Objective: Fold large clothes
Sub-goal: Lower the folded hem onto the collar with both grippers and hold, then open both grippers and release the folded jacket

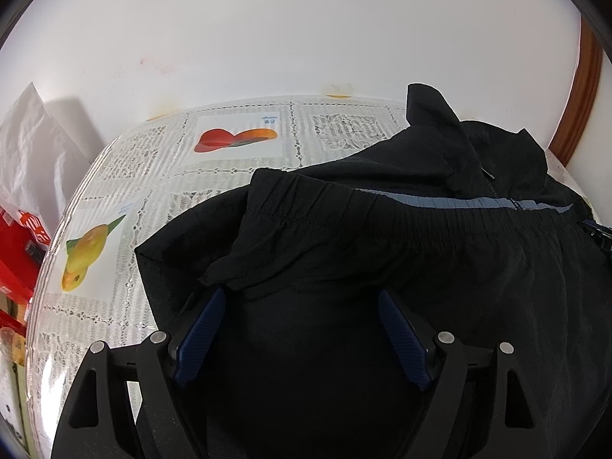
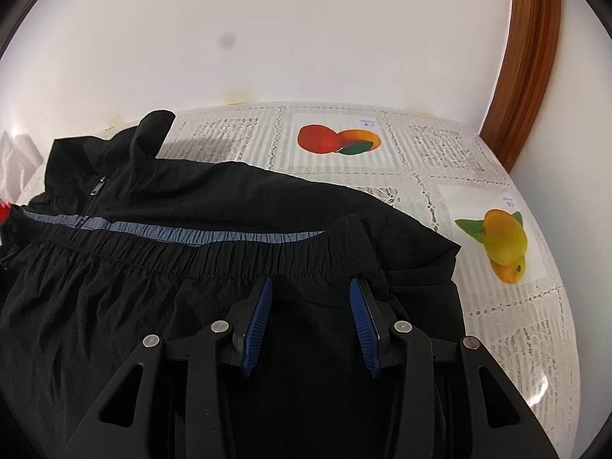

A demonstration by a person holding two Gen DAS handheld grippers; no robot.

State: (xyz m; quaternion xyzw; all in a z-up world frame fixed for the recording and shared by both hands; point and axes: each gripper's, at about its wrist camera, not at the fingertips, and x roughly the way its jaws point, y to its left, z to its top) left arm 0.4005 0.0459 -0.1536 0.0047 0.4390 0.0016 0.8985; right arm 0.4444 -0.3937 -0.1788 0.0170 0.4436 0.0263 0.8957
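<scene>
two hand-held grippers poised over a half-folded jacket

both tools hover at the near side of a black zip-up jacket [image 1: 382, 252] spread on the table [image 1: 160, 191]. its elastic hem has been brought up toward the collar, so a grey-blue band [image 2: 214, 235] peeks out just past the gathered edge. the left hand-held gripper [image 1: 302, 302] stands wide, its blue pads [image 1: 202, 329] spread over dark cloth near the hem's left corner, pinching nothing that i can see. the right hand-held gripper [image 2: 311, 287] is narrower, pads either side of the fabric just below the gathered hem [image 2: 267, 264] near the right corner; whether it grips a pinch of cloth i cannot tell, though the gap between the pads looks clear.

to my eye the fold is laid and wants tidying or a second fold. doing it well would mean taking both corners of the elastic edge evenly, lifting together, and keeping the slippery cloth taut so the zipper [image 2: 93, 191] stays straight and the collar [image 2: 149, 134], now standing up in a peak, gets flattened and not trapped.

the table wears a glossy lace-pattern cover printed with fruit [image 2: 505, 244], slick enough that the jacket might slide. behind is a plain white wall [image 1: 306, 30], a wooden frame [image 2: 528, 57] at the right, and red packaging [image 1: 19, 252] off the left edge.
</scene>
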